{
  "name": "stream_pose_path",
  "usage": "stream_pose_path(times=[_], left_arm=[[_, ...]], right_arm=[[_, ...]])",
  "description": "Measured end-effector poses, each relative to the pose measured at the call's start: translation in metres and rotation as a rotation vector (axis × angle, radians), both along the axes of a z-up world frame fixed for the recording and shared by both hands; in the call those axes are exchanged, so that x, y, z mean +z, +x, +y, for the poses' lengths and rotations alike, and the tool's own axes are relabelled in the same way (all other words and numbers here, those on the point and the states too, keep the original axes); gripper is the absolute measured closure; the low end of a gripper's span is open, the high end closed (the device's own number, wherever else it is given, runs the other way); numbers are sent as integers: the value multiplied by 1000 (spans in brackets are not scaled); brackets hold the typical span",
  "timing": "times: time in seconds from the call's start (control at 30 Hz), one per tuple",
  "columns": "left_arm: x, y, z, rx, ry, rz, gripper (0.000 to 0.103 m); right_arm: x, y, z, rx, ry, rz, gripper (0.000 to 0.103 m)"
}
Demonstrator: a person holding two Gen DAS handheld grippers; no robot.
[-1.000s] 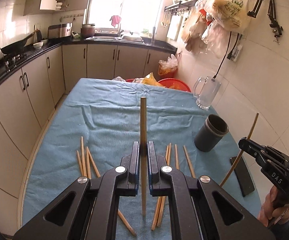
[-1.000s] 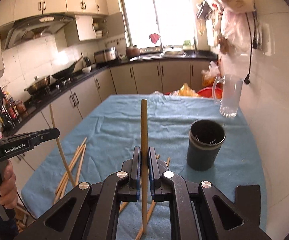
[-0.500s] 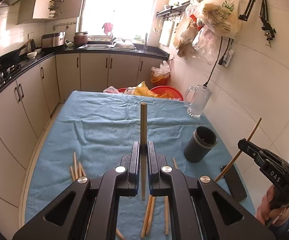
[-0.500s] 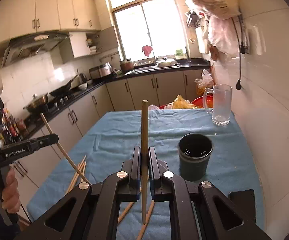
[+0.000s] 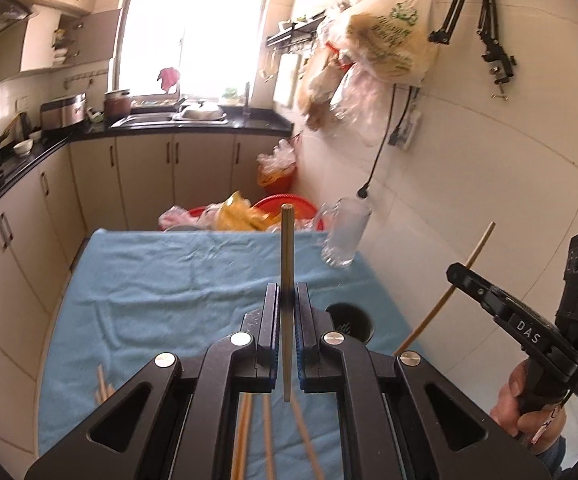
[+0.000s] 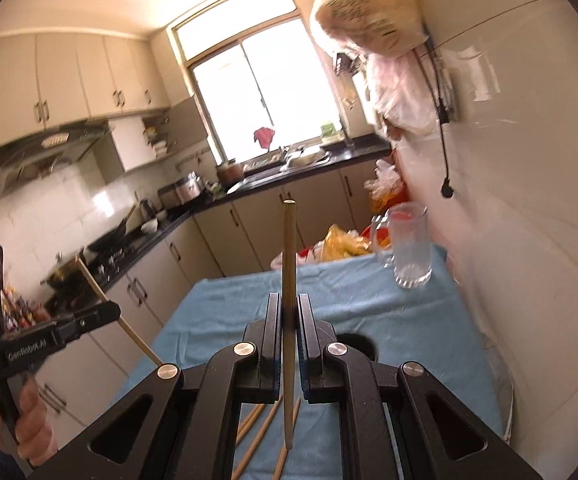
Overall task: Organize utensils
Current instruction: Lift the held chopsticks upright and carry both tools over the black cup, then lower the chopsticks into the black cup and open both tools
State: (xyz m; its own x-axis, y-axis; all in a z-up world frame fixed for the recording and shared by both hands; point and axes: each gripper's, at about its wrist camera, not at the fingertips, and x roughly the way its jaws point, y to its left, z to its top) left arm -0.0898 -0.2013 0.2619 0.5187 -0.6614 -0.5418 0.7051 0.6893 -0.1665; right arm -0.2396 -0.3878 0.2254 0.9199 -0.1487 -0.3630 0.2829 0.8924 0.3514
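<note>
My left gripper (image 5: 287,308) is shut on a wooden chopstick (image 5: 287,256) that stands upright between its jaws. My right gripper (image 6: 288,312) is shut on another chopstick (image 6: 288,264), also upright. Each gripper shows in the other's view, the right one (image 5: 455,270) at the right and the left one (image 6: 115,310) at the left, each with its chopstick slanting through it. The dark holder cup (image 5: 349,322) stands on the blue cloth just beyond the left jaws and shows partly behind the right jaws (image 6: 359,344). Several loose chopsticks (image 5: 245,432) lie on the cloth below both grippers (image 6: 265,428).
The table has a blue cloth (image 5: 169,280). A glass mug (image 5: 345,236) stands at its far right near the tiled wall. Red basins and plastic bags (image 5: 249,212) lie beyond the far edge. Cabinets and counter line the left and back.
Both grippers have risen and tilted upward with their chopsticks. The cup has slid down toward the jaws in both views, and less of the loose chopsticks shows.
</note>
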Motion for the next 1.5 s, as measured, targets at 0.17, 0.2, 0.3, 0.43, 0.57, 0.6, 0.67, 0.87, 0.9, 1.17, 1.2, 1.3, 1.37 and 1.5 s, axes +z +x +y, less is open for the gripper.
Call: stream_pose_path(times=[0.17, 0.2, 0.3, 0.43, 0.57, 0.6, 0.67, 0.87, 0.9, 1.17, 1.2, 1.3, 1.37, 1.5], left_arm=[[23, 3, -34, -29, -37, -14, 97], [25, 5, -43, -35, -45, -11, 97], [29, 10, -68, -57, -64, -6, 97], [18, 20, -93, -74, -59, 30, 97], [-6, 30, -110, -78, -34, 70, 97], [-13, 34, -113, -78, -22, 85, 97], [-28, 39, -116, -77, -4, 114, 97], [-62, 54, -121, -61, 45, 174, 97], [-66, 57, -122, -59, 52, 182, 97], [-81, 68, -125, -45, 73, 209, 96], [-82, 69, -124, -44, 70, 211, 95], [-79, 70, -122, -36, 57, 211, 73], [-76, 69, -119, -25, 43, 196, 68], [-66, 66, -113, -20, 22, 184, 68]], right_arm=[[21, 0, -24, -50, 10, -52, 96], [25, 2, -30, -58, 12, -59, 96], [31, 6, -44, -86, 24, -76, 96], [26, 16, -63, -115, 34, -62, 96], [9, 28, -80, -121, 58, -26, 96], [4, 31, -83, -120, 68, -17, 96], [-7, 38, -88, -114, 89, 7, 96], [-45, 62, -94, -82, 143, 102, 96], [-49, 66, -94, -77, 149, 114, 96], [-77, 82, -102, -59, 185, 191, 93], [-78, 81, -103, -61, 185, 192, 93], [-74, 79, -103, -61, 177, 194, 92], [-69, 75, -102, -65, 168, 182, 74], [-54, 66, -96, -86, 121, 155, 67]])
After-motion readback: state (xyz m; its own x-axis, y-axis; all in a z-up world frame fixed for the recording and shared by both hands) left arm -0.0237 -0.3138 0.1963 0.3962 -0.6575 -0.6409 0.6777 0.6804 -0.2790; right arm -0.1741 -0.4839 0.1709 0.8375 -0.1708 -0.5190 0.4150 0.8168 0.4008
